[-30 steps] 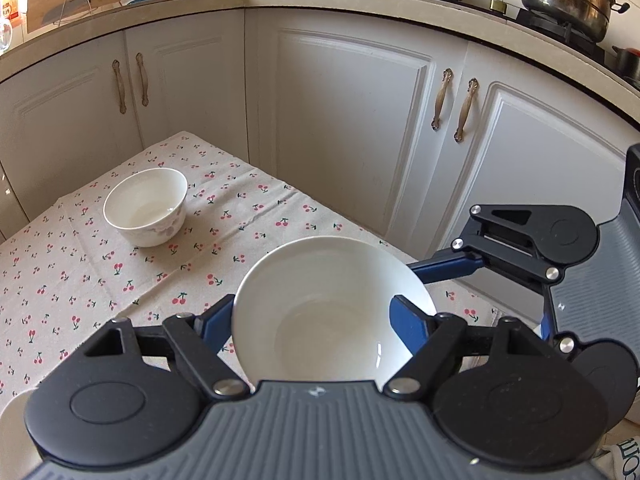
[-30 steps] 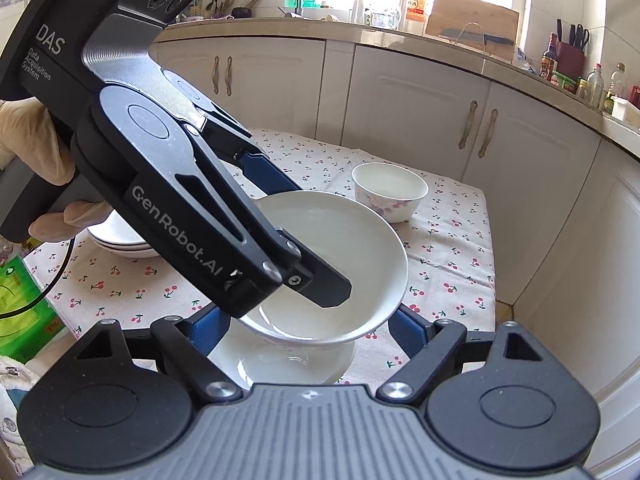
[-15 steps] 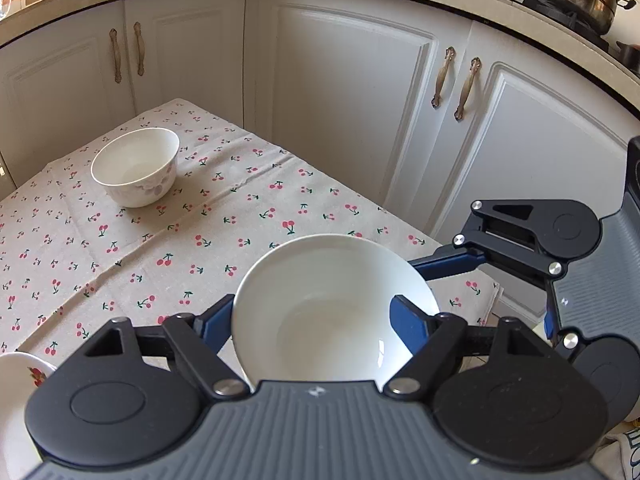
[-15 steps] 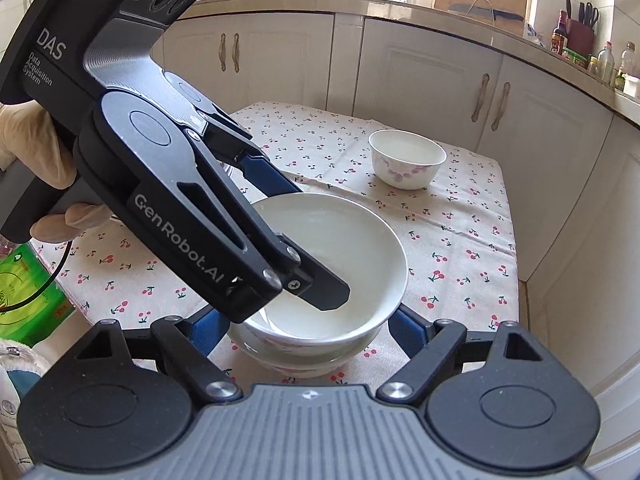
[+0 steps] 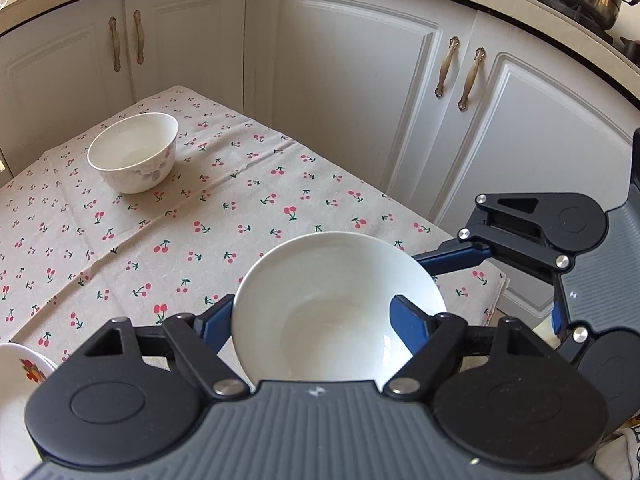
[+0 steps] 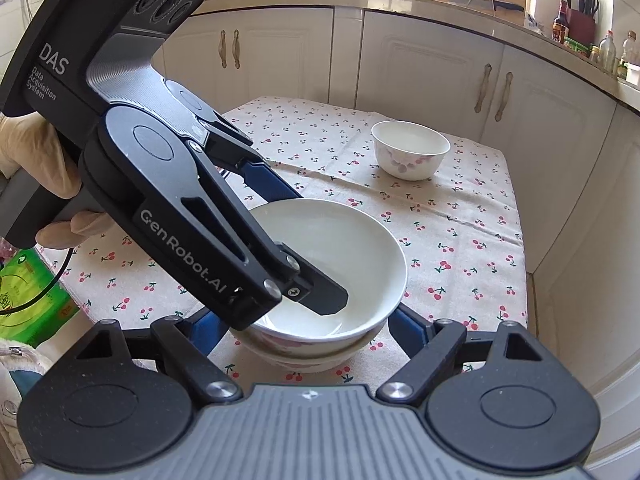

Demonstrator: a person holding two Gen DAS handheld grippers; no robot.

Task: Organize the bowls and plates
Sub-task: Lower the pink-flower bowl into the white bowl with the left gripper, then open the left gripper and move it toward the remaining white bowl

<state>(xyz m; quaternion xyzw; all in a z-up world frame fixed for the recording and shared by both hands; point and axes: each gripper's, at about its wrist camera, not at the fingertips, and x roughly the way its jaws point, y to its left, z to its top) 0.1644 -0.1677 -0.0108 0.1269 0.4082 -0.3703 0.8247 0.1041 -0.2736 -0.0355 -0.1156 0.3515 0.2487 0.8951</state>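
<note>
My left gripper point(image 5: 320, 316) is shut on the rim of a white bowl point(image 5: 340, 304), one finger inside it as the right wrist view point(image 6: 320, 292) shows. That bowl point(image 6: 352, 256) now sits nested in a second bowl point(image 6: 312, 360) with a pink pattern on the cherry-print tablecloth point(image 6: 460, 232). My right gripper point(image 6: 304, 328) is open, its blue fingers on either side of the stacked bowls. A third, smaller bowl point(image 5: 134, 152) with a pink flower pattern stands apart at the far side of the table, also in the right wrist view point(image 6: 410, 154).
A plate with a red pattern point(image 5: 20, 364) shows at the left edge of the left wrist view. White cabinet doors point(image 5: 352, 92) surround the table closely. A green bag point(image 6: 28, 300) lies on the floor left of the table. The table edge runs at the right point(image 6: 520, 248).
The left gripper has lowered the white bowl down into the patterned bowl between the right gripper's open fingers. Both cameras have tilted down toward the table.
</note>
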